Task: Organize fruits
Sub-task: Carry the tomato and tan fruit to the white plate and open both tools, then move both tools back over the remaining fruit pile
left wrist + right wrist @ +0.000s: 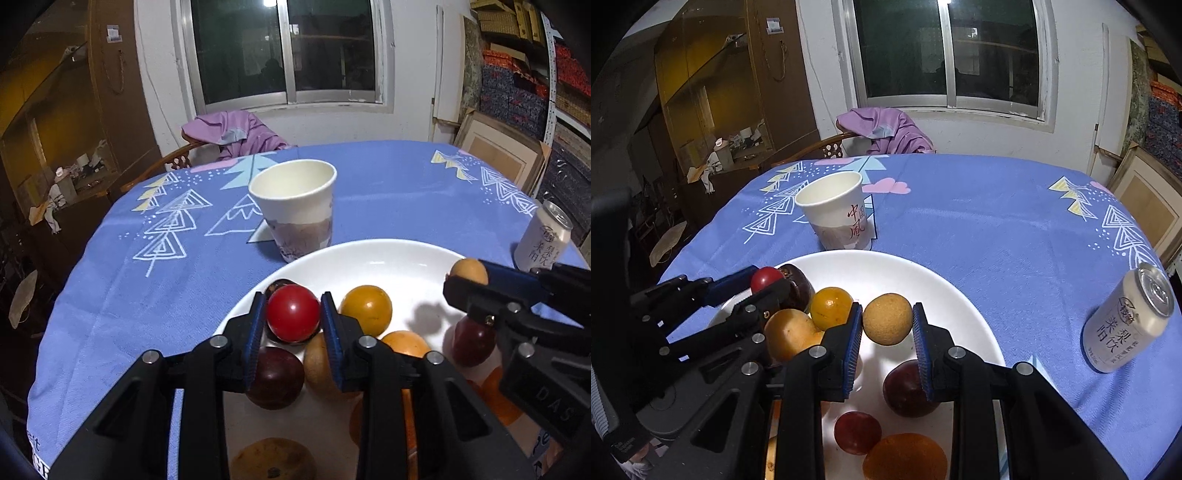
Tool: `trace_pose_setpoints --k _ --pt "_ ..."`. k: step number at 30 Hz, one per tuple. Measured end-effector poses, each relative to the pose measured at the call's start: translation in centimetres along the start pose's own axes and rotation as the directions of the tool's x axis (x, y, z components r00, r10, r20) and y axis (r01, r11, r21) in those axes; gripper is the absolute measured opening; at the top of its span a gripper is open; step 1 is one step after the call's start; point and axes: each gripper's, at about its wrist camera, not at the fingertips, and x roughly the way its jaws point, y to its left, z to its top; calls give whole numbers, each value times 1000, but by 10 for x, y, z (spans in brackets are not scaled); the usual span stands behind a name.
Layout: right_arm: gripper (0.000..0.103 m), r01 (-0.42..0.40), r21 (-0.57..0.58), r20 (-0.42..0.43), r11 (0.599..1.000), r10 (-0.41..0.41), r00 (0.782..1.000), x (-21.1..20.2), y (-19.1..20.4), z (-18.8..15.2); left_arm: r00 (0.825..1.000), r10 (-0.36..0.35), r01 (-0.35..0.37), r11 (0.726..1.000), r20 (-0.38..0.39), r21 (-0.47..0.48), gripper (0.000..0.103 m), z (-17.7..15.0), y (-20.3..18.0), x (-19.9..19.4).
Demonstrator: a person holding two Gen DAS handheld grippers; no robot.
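— With left fingers (258, 332), pinched red fruit (293, 312) beside dark fruit (275, 376), by the white plate's (369, 258) left rim. With right fingers (853, 339), squeezed tan fruit (887, 319) over mid-plate.

— Looked risky. Could have slipped from those pads, knocked neighbours, rolled off onto the desk (388, 177). Might also have clashed, working so near together.

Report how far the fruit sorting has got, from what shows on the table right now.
Done: several fruits already lie on the white plate. In hand: the left claw holds a red fruit over the plate's edge, though whether its pads press is unclear; the right claw is shut on a tan round fruit above the plate. Left: setting both down. The paper cup and can stand aside.
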Motion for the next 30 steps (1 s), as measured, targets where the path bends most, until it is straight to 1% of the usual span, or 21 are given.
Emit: trace_pose_setpoints --k 1,2,4,8,11,15,16,17,19,21,24,27,30 --pt "28 1 -4 -7 1000 -1 1000 2 0 -1 1000 -2 2 1000 4 1 50 0 0 -2" --pt "31 5 -6 -8 1000 -5 1000 3 1 -1 1000 -2 2 1000 11 0 53 1 0 -3" --pt "35 10 -11 -5 1000 -10 1000 3 2 -2 1000 11 -11 1000 26 10 54 1 -1 -5" --pt "39 14 -17 0 1000 -14 1000 1 3 -2 1000 5 -5 1000 23 0 54 3 0 -8" --pt "39 11 -18 12 1000 -11 1000 -6 4 -2 999 5 -5 1000 33 -13 54 4 3 -15" --pt "40 2 -28 54 1000 -1 999 -34 7 -4 998 14 -14 1000 62 -6 54 4 4 -38" --pt "43 -4 -30 71 1000 7 997 -45 9 -7 997 17 -17 1000 73 -1 55 1 4 -48" --pt "48 -12 -29 89 999 15 996 -57 10 -10 996 20 -20 1000 82 -1 60 -1 5 -55" --pt "52 -20 -30 126 999 23 992 -82 14 -20 994 32 -31 999 104 -10 66 -10 9 -76" --pt "53 -27 -36 155 999 32 987 -104 16 -30 993 36 -34 999 112 -22 67 -23 15 -96" --pt "61 -48 -29 197 998 52 979 -139 21 -56 991 48 -44 998 121 -41 68 -53 21 -127" --pt "66 -65 -21 225 998 68 972 -169 24 -90 992 60 -57 998 113 -32 70 -85 23 -151" --pt "70 -63 -14 231 998 65 971 -189 29 -130 993 69 -69 998 96 -8 72 -124 20 -171"
